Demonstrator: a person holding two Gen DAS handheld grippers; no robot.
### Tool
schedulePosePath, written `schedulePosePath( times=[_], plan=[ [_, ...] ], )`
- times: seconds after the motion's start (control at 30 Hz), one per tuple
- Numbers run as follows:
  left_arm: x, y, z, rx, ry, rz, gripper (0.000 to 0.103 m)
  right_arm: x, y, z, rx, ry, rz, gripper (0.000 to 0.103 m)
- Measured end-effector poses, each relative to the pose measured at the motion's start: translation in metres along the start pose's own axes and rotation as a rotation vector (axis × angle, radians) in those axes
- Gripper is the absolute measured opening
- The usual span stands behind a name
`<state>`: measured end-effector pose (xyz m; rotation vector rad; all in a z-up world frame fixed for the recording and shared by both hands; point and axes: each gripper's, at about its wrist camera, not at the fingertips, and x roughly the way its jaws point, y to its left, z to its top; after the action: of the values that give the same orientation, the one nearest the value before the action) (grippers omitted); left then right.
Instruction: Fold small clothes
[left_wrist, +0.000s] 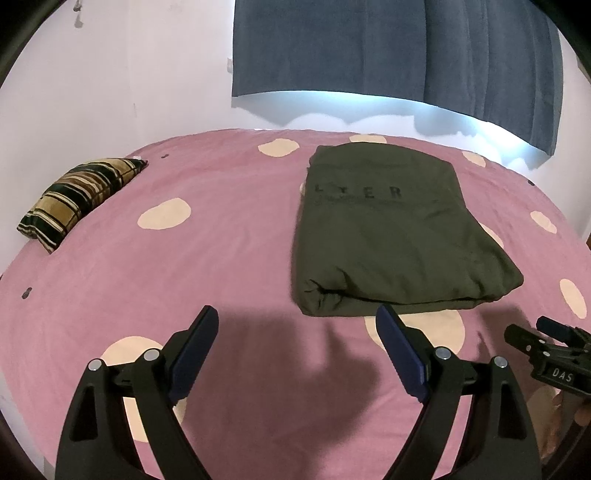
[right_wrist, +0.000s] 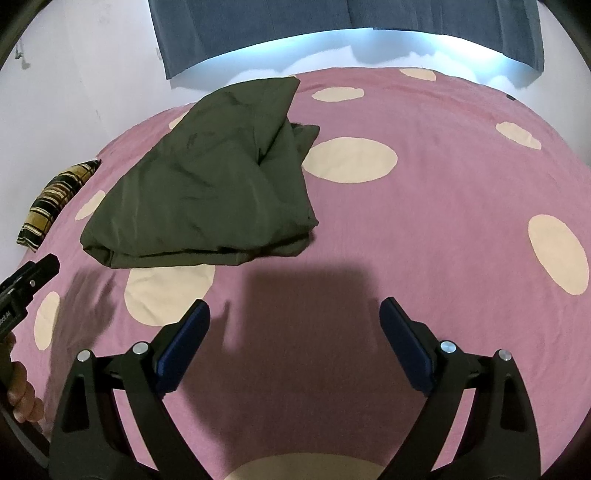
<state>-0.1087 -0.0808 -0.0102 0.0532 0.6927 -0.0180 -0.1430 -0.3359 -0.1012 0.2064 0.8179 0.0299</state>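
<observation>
A dark olive garment (left_wrist: 384, 229) lies folded into a rough rectangle on the pink bed cover (left_wrist: 221, 258), with faint dark lettering near its far end. My left gripper (left_wrist: 297, 321) is open and empty, just short of the garment's near edge. The right gripper also shows at the right edge of the left wrist view (left_wrist: 546, 350). In the right wrist view the garment (right_wrist: 207, 184) lies ahead to the left. My right gripper (right_wrist: 293, 314) is open and empty above the cover, apart from the garment. The left gripper's tip (right_wrist: 33, 277) shows at the left edge.
A striped brown and black pillow (left_wrist: 77, 195) lies at the far left of the bed, also in the right wrist view (right_wrist: 55, 203). A white wall and a blue curtain (left_wrist: 388, 51) stand behind the bed. The cover carries cream dots.
</observation>
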Motion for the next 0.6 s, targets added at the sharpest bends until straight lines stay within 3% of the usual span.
schedulePosePath(
  times=[0.5,0.6],
  plan=[
    [-0.002,-0.003,0.001,0.013,-0.01,0.007,0.086,0.0,0.008,-0.005,-0.017,0.013,0.006,0.093],
    [-0.002,-0.008,0.001,0.04,-0.013,0.035,0.086,0.0,0.01,-0.006,-0.019,0.016,0.008,0.093]
  ],
)
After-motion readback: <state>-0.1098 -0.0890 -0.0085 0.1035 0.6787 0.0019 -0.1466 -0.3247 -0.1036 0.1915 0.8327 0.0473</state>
